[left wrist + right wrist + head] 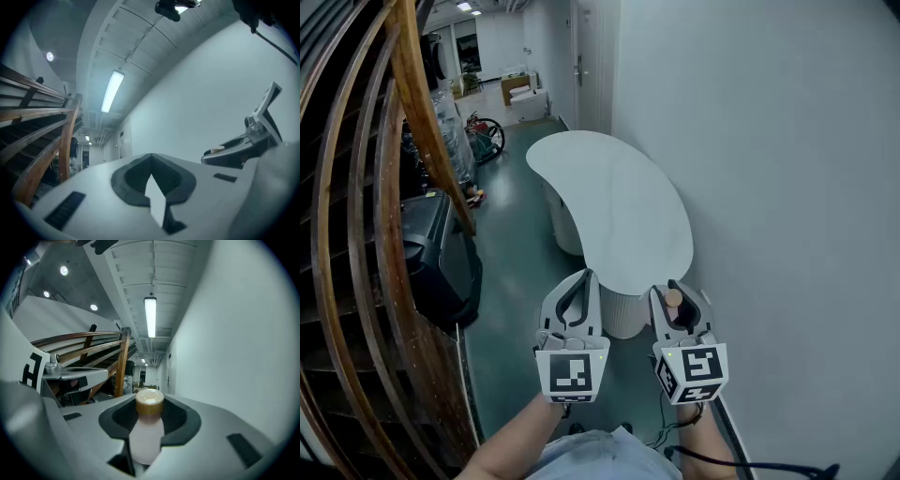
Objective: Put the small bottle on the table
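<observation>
A small pale bottle point(146, 437) with a tan cap stands upright between the jaws of my right gripper point(150, 401), which is shut on it. In the head view the bottle's cap point(673, 299) shows inside the right gripper point(673, 286), held in the air just short of the near end of the white kidney-shaped table point(619, 206). My left gripper point(584, 277) hangs beside it to the left, shut with nothing held. Only wall and ceiling show past the left gripper point(151, 158).
A curved wooden stair railing point(356, 234) fills the left side. A dark bin point(441, 253) stands on the green floor point(506, 281) left of the table. A white wall point(787, 187) runs close along the right. Boxes and a bicycle point(485, 136) sit far down the corridor.
</observation>
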The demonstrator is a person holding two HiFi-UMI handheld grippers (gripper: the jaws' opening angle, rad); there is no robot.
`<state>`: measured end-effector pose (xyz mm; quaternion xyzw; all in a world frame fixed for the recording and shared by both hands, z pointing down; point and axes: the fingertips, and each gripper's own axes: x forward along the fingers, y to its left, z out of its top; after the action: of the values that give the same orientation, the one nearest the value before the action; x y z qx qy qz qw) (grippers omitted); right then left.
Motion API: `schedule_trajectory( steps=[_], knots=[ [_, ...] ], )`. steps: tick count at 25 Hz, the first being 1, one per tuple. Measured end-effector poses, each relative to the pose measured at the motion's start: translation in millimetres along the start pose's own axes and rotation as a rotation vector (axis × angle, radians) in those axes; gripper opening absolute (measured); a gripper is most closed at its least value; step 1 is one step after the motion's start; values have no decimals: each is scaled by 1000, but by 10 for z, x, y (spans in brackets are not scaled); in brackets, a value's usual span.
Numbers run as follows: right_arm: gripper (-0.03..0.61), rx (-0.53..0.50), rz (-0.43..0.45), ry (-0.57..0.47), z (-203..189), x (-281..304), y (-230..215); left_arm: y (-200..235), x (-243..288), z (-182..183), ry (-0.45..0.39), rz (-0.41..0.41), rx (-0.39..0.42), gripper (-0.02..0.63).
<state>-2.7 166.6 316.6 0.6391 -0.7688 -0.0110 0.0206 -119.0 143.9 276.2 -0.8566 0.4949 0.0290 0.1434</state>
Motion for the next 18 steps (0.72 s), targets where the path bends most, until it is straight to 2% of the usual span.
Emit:
schedule_trajectory(
  steps=[5,10,14,18],
  knots=[
    [117,-2,-2,-2,7,-21,-25,-24,7,28,-12,0,0,-2],
    [116,1,-4,-6,10,-45,-56,-52,32,142,-85,9,-8,-2],
    [117,12,4,-8,-4,-50,-80,-96,22,19,1,-3,8,-2],
    [117,18,13,-11,-23,-64,-116,-142,51,61,-37,6,-3,-2]
  ],
)
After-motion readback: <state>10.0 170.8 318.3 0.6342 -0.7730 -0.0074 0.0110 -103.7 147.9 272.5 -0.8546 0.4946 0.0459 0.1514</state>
